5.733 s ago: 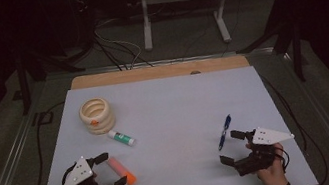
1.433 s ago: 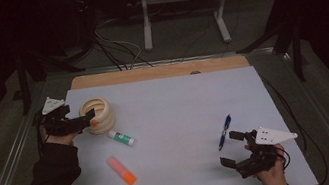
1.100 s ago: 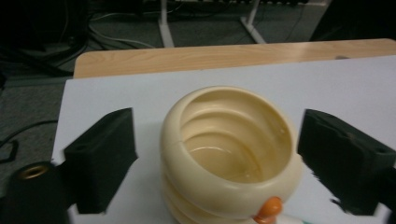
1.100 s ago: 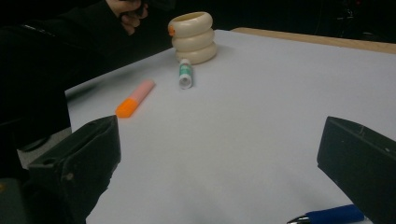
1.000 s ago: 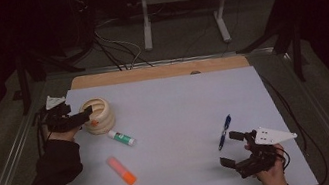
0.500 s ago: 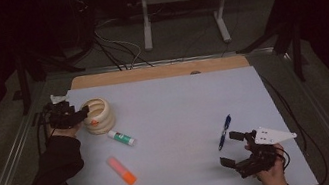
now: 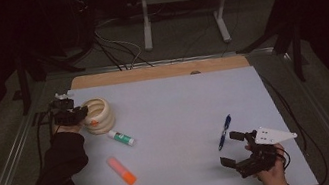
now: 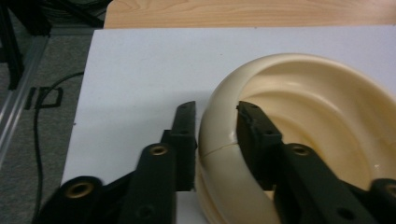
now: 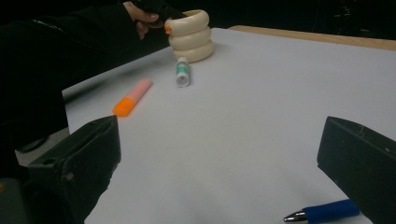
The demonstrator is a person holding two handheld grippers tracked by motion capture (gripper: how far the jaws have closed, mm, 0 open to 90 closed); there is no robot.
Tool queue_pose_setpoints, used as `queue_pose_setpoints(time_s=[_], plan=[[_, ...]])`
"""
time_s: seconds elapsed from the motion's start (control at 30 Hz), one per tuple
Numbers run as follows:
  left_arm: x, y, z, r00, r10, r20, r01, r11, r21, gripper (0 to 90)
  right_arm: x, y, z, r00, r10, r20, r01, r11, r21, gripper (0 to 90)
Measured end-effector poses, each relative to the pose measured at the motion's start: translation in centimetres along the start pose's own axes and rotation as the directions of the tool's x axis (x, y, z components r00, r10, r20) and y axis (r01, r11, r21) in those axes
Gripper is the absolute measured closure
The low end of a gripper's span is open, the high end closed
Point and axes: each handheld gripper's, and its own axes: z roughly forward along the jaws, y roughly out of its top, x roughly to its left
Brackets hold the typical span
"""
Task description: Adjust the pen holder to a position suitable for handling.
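Your left hand-held gripper [image 8: 215, 126] has been closing and is now pinching the cream holder's [image 8: 299, 116] near rim, one jaw inside, one outside

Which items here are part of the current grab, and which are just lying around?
In the job:
- cream ringed holder, its wall between the left gripper fingers, which have just been closing on it

Lying about:
- glue stick
- orange highlighter
- blue pen, just ahead of the open right gripper, which touches nothing
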Motion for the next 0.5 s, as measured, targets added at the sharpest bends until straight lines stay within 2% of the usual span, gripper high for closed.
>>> queue_pose_setpoints(time_s=[0.27, 0.5], plan=[[0.2, 0.07, -0.05, 1.0, 0.005, -0.003, -0.005, 1.0, -0.004, 75.6, -0.08, 0.0, -0.05, 1.0, 0.002, 0.002, -0.002, 1.0, -0.002, 0.0], [0.28, 0.61, -0.74, 0.9997, -0.016, -0.019, 0.015, 0.999, -0.041, 77.2, -0.06, 0.0, -0.05, 1.0, 0.004, 0.004, -0.004, 1.0, -0.004, 0.0]])
